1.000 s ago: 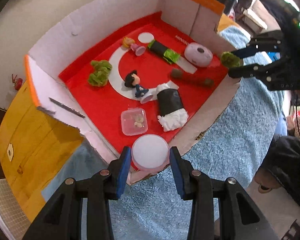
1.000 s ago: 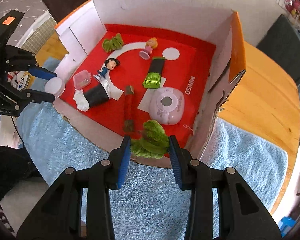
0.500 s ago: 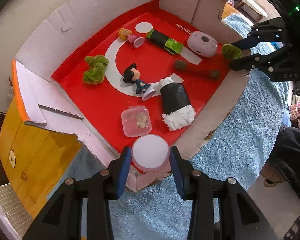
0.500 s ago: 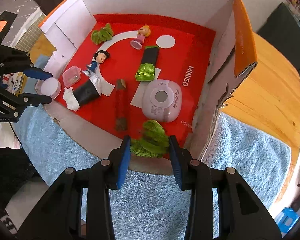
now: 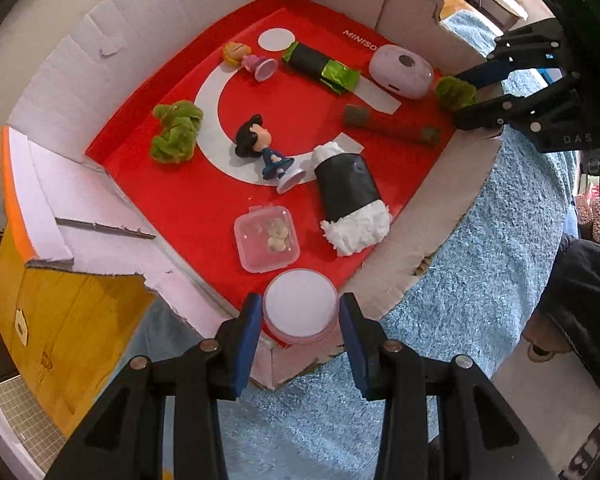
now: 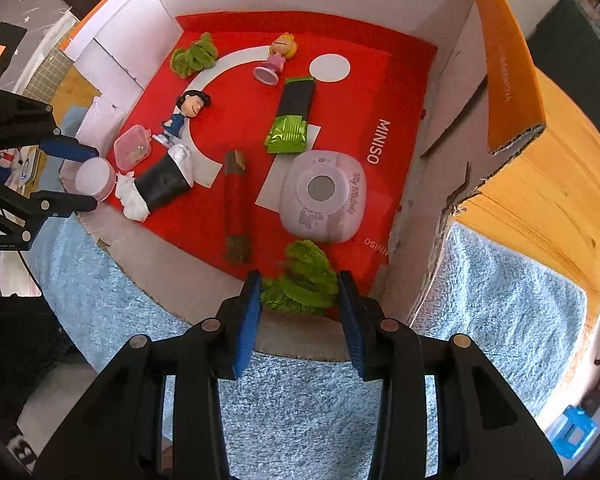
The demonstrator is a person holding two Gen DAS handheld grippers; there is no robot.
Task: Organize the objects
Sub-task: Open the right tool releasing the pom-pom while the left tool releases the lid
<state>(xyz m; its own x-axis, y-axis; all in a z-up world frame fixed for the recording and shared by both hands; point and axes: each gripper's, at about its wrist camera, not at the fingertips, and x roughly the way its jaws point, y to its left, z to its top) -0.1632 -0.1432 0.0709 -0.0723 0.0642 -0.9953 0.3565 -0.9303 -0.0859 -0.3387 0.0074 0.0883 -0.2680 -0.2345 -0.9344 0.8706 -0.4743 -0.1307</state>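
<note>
Two grippers were each closed on an item at the near, cut-down wall of the cardboard box (image 5: pixel 452 184). The left gripper (image 5: pixel 300 314) clamped a round pink jar (image 5: pixel 300 308), its white lid facing the camera, over the box's near corner; the right gripper (image 6: pixel 298 290) pinched a green leafy toy (image 6: pixel 304 280) over the red floor just inside the near edge. Only the right wrist view showed the pink camera-shaped toy (image 6: pixel 322 196) from above, with its round lens and script lettering, and the blue stool on the floor beyond. Only the left wrist view showed the contents of the small clear lidded container (image 5: pixel 267 239), pale lumps. The black-and-white sushi-roll toy (image 5: pixel 350 200) lay flat, long axis running from the box centre toward the near wall, fluffy white end nearest that wall. The black-and-green wrapped bar (image 6: pixel 294 116) lay lengthwise toward the far wall, green end nearer the pink toy. The dark-haired figurine (image 5: pixel 266 150) lay on its side, base toward the sushi roll.
</note>
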